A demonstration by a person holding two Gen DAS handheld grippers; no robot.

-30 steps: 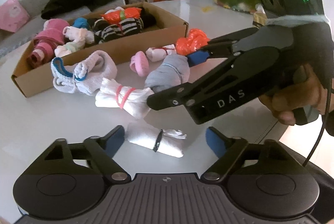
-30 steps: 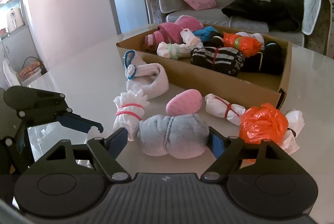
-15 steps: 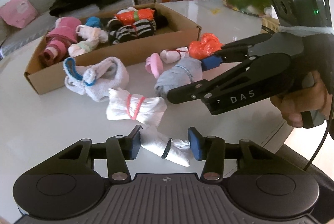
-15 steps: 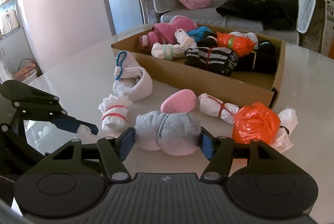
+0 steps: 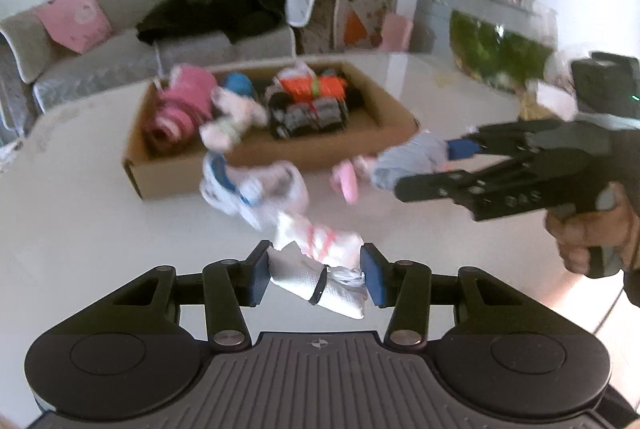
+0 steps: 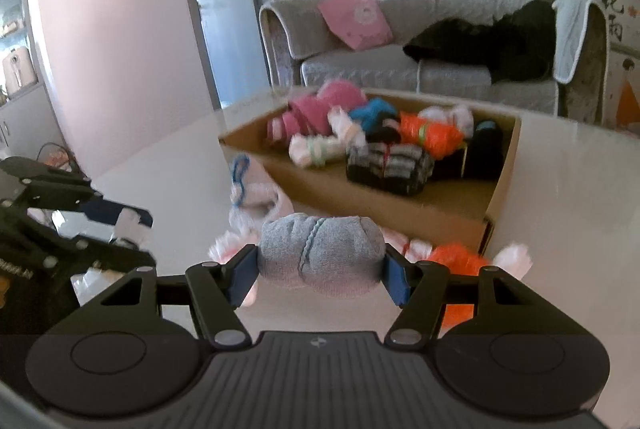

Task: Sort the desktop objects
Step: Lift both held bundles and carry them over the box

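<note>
My left gripper is shut on a white sock bundle with a black band and holds it above the white table. My right gripper is shut on a grey sock bundle, lifted off the table; the grey bundle also shows in the left wrist view. The cardboard box ahead holds several sock bundles, pink, blue, orange and striped black; it also shows in the right wrist view. The left gripper shows in the right wrist view at the left.
On the table lie a white bundle with red bands, a white and blue sock, a pink object and an orange bundle. A fish bowl stands at the back right. A sofa is behind the table.
Both grippers have risen from the table with their bundles held. The view has shifted toward the box, and the frames are blurred by motion.
</note>
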